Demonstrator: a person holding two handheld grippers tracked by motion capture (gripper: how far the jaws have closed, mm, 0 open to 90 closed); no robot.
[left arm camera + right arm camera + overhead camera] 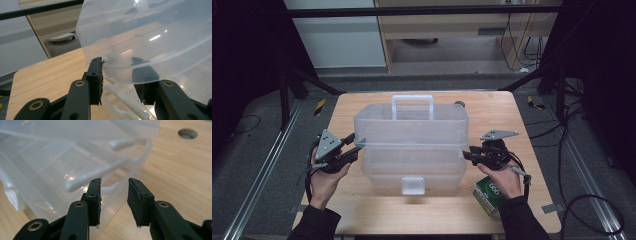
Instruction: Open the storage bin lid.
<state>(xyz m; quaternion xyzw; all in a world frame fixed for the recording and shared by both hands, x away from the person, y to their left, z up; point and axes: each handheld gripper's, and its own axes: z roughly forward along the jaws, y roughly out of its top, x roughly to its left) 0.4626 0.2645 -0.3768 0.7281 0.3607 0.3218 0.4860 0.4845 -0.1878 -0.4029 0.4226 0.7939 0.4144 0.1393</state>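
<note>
A clear plastic tiered storage box [412,145] with a white handle [412,100] and a white front latch [413,185] stands mid-table, its upper tray shifted back off the lower one. My left gripper [356,145] is at the box's left side. In the left gripper view it [120,75] is open, with the rounded corner of the upper tray [150,37] between its jaws; the right jaw shows through the plastic. My right gripper [466,154] is at the box's right side. It [115,185] is open and holds nothing, close to a white hinge arm [100,173].
A green carton [488,192] lies on the wooden table [362,210] under the right forearm, near the front right corner. A round hole [187,133] is in the tabletop behind the box. Dark frame bars and cables surround the table.
</note>
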